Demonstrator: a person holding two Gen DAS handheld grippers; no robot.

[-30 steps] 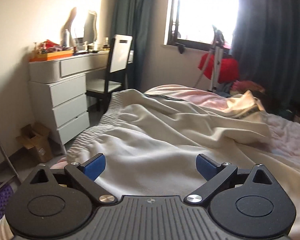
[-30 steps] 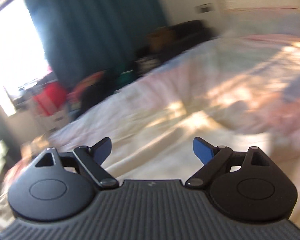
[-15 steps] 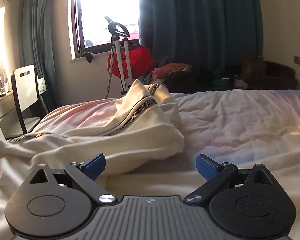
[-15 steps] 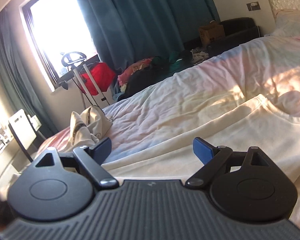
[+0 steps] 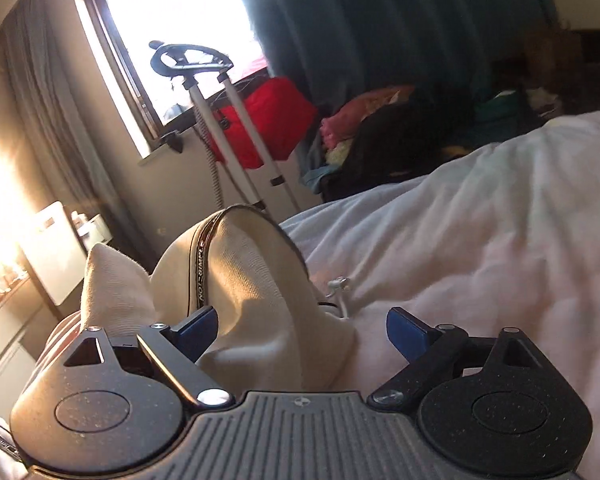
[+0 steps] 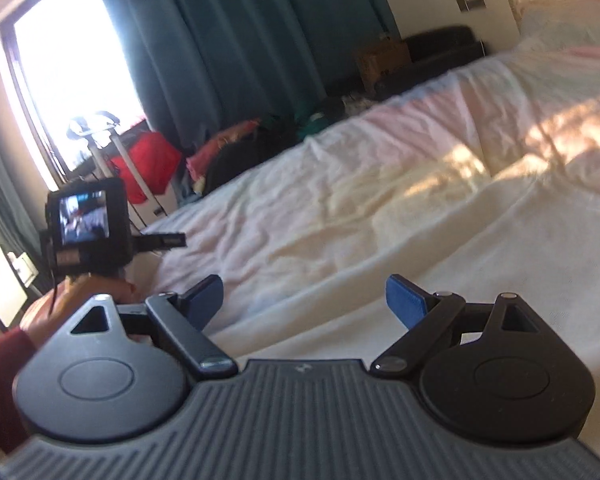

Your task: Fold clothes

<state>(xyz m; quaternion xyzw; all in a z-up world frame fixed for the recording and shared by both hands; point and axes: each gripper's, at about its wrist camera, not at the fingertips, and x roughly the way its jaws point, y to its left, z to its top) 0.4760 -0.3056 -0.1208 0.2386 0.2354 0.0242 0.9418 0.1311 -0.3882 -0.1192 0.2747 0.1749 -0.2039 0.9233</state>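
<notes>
The left gripper [image 5: 302, 330] comes in low over the bed with its jaws closing, and a raised fold of the cream garment [image 5: 256, 296] stands between the blue pads; the left pad [image 5: 198, 330] sits right at the cloth while the right one is still clear of it, so nothing is gripped yet, and this reads as a reach for the bunched end, probably to pull it out flat before folding. A dark printed trim band [image 5: 201, 264] runs up the peak of that fold, and a pale cord [image 5: 338, 286] lies just to its right on the sheet. The right gripper [image 6: 304, 300] hovers released, jaws wide and empty, above a flatter spread of the same cream cloth [image 6: 520, 248] in the near right, likely waiting to take the other end. In the right wrist view the left gripper's camera unit with its small lit screen [image 6: 85, 216] shows at the near left, above a hand [image 6: 96, 292]. The surface is a bed with a rumpled pale pink sheet [image 5: 480, 232], sunlit in patches. Beyond it are a bright window [image 5: 172, 32], dark teal curtains [image 5: 380, 20], a stand with a red bag [image 5: 268, 120], and a heap of clothes [image 5: 380, 136] on the far side.
</notes>
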